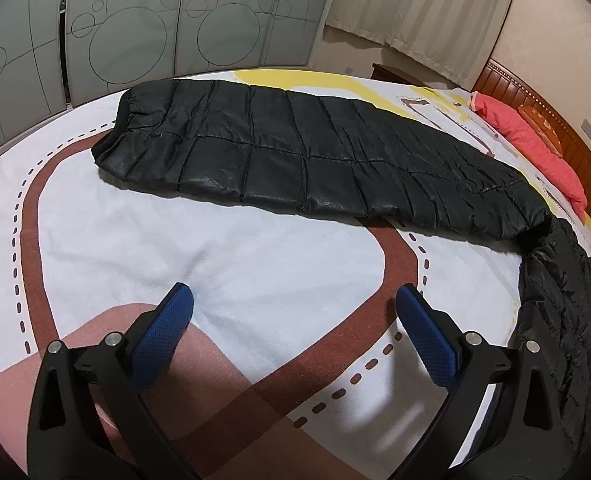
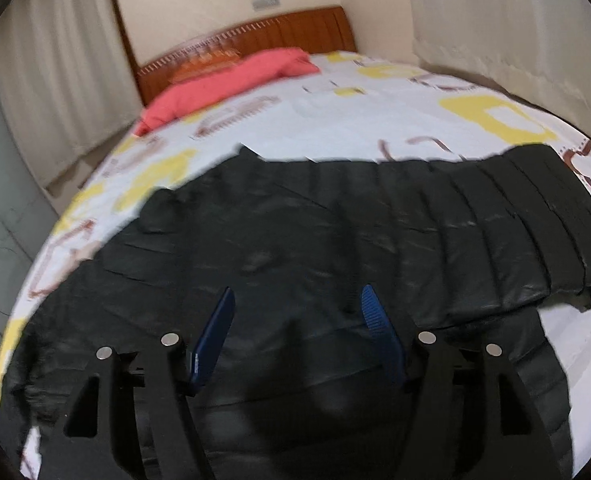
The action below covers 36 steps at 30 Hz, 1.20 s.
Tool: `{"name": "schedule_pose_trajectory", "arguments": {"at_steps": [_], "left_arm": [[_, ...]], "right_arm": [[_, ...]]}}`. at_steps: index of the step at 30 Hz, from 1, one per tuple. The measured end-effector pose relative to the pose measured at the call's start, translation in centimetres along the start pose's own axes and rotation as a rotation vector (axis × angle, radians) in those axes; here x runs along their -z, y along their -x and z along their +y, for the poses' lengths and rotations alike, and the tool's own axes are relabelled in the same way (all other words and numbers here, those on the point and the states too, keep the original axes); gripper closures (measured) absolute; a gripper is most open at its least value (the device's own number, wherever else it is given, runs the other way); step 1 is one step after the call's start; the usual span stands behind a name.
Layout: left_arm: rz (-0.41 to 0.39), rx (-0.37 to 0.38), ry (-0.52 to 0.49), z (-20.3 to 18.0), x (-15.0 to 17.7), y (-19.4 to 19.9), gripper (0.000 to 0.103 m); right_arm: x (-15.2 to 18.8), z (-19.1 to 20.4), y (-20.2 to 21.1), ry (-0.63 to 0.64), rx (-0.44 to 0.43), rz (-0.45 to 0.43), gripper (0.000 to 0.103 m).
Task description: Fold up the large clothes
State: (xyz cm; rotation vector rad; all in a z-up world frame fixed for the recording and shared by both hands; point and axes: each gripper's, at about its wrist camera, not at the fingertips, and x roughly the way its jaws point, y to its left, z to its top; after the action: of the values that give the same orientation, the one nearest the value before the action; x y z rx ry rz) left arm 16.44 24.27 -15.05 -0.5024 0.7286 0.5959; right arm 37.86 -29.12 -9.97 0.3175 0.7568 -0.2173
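Both claws are sitting wide apart and gripping nothing, the left claw (image 1: 291, 300) hovering over bare bed sheet (image 1: 223, 240) and the right claw (image 2: 297, 300) hanging right above the black puffer coat (image 2: 335, 216). That coat is lying spread across the bed, with a red pillow (image 1: 535, 140) resting up by the headboard (image 2: 279, 32).

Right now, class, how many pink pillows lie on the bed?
1: the pink pillow lies against the wooden headboard, beyond the black quilted jacket. Others may be out of view.
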Motion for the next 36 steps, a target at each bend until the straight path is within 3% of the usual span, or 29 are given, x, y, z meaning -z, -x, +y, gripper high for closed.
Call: {"name": "schedule_pose_trajectory", "arguments": {"at_steps": [3, 5, 7, 10, 14, 19, 25, 32, 36], "left_arm": [[0.002, -0.006, -0.004, -0.1, -0.1, -0.1, 0.002], [0.005, -0.013, -0.009, -0.2, 0.0, 0.0, 0.002], [0.006, -0.020, -0.015, -0.4, -0.1, -0.2, 0.002], [0.008, -0.031, -0.023, -0.6, -0.1, -0.2, 0.002], [0.008, -0.033, -0.024, -0.6, -0.2, -0.3, 0.002], [0.008, -0.030, -0.022, -0.6, -0.2, -0.4, 0.002], [0.006, -0.029, -0.022, -0.6, -0.2, -0.4, 0.002], [0.000, -0.018, -0.014, -0.5, -0.3, -0.3, 0.002], [-0.003, -0.013, -0.011, -0.4, -0.1, -0.2, 0.002]], "right_arm": [[0.1, -0.8, -2.8, 0.027, 0.045, 0.061, 0.038], [0.3, -1.3, -4.2, 0.022, 0.069, 0.097, 0.043], [0.4, -2.4, -5.2, -0.015, 0.089, 0.114, 0.072], [0.1, -3.9, -5.1, -0.072, 0.061, 0.104, 0.087], [-0.6, -2.3, -2.5, -0.041, 0.021, 0.037, 0.088], [-1.2, 3.8, 0.8, 0.018, -0.131, -0.007, 0.088], [-0.2, 12.0, 1.4, 0.056, -0.315, 0.054, 0.088], [2.9, 20.5, 0.6, 0.160, -0.410, 0.123, 0.088], [4.9, 23.5, -0.5, 0.213, -0.419, 0.176, 0.088]]}}
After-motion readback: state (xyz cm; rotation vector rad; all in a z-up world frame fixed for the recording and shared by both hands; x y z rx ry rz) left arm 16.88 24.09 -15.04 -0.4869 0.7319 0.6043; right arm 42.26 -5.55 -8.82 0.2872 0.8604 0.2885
